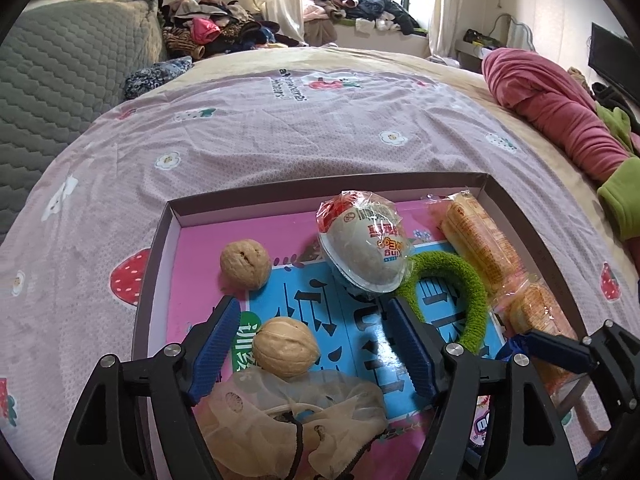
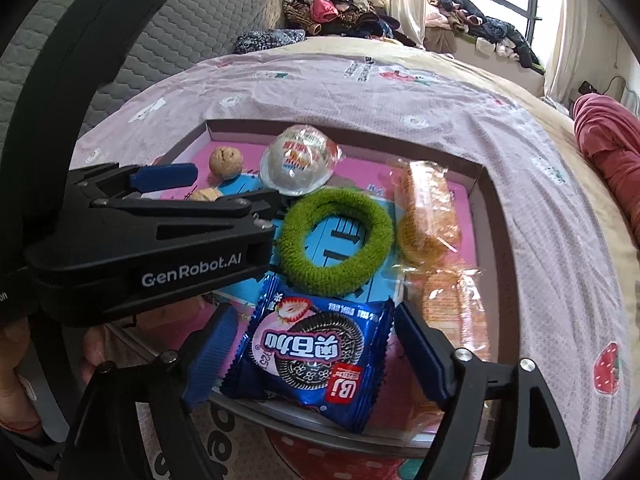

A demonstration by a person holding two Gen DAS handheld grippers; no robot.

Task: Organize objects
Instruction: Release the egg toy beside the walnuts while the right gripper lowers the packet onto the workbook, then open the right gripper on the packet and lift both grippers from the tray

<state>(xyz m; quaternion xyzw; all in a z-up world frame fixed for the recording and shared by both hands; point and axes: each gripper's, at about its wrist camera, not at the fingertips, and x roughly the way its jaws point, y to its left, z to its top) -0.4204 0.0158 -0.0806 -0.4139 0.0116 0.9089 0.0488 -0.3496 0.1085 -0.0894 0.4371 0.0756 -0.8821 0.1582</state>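
Here we have both grippers parted over the shallow box (image 2: pixel 486 216) on the bed. Our left gripper (image 1: pixel 310 344) stands open around a walnut (image 1: pixel 286 347), pads clear of it, a mesh bag (image 1: pixel 288 420) of walnuts just beneath. Our right gripper (image 2: pixel 314 354) brackets the blue cookie packet (image 2: pixel 308 354) lying on the box's near edge, seemingly unpressed. We judge both items just placed; next, we'd lift away cleanly without snagging them.

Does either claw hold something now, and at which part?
Neither. The left claw stands open around a walnut; the right claw stands open around a cookie pack, pads clear of it.
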